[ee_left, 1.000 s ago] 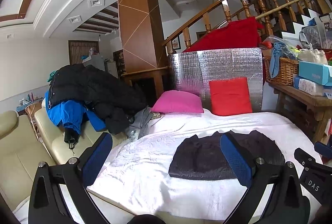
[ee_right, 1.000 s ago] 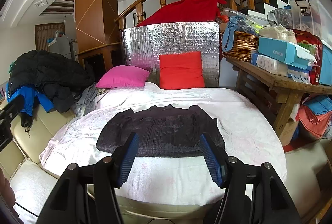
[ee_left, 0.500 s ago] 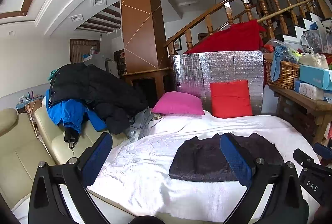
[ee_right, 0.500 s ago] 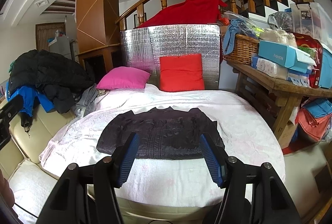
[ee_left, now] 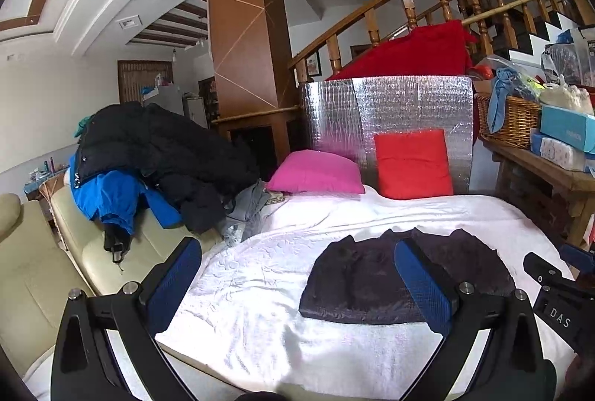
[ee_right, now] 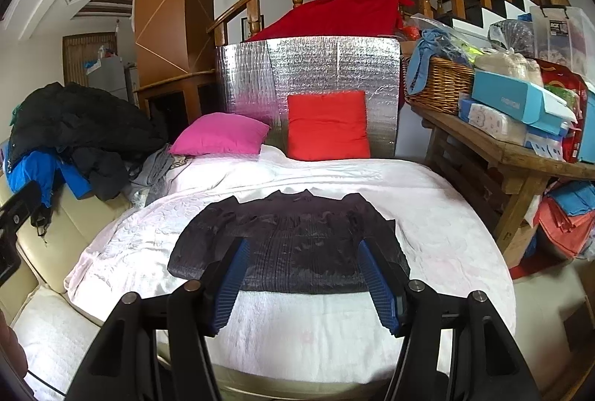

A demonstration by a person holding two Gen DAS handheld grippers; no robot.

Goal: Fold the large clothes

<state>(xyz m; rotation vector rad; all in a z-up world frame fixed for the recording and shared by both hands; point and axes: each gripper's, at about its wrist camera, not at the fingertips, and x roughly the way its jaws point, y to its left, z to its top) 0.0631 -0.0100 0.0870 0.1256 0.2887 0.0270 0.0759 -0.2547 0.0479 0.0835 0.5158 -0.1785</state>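
Right wrist: one dark garment (ee_right: 293, 241), two cushions (ee_right: 327, 126).

Both wrist cameras are looking forward from the near edge, slightly downward. Both are sharing the white quilted bed cover (ee_left: 260, 289) (ee_right: 427, 207), with the square red cushion (ee_left: 412, 165) (ee_right: 328, 126) at 12 o'clock.

Matt dark ribbed-cloth garment (ee_right: 293, 241) on white textured cloth cover (ee_right: 305, 330)

Sweater (ee_right: 293, 241) on bedspread (ee_right: 427, 211), before cushions (ee_right: 327, 126)
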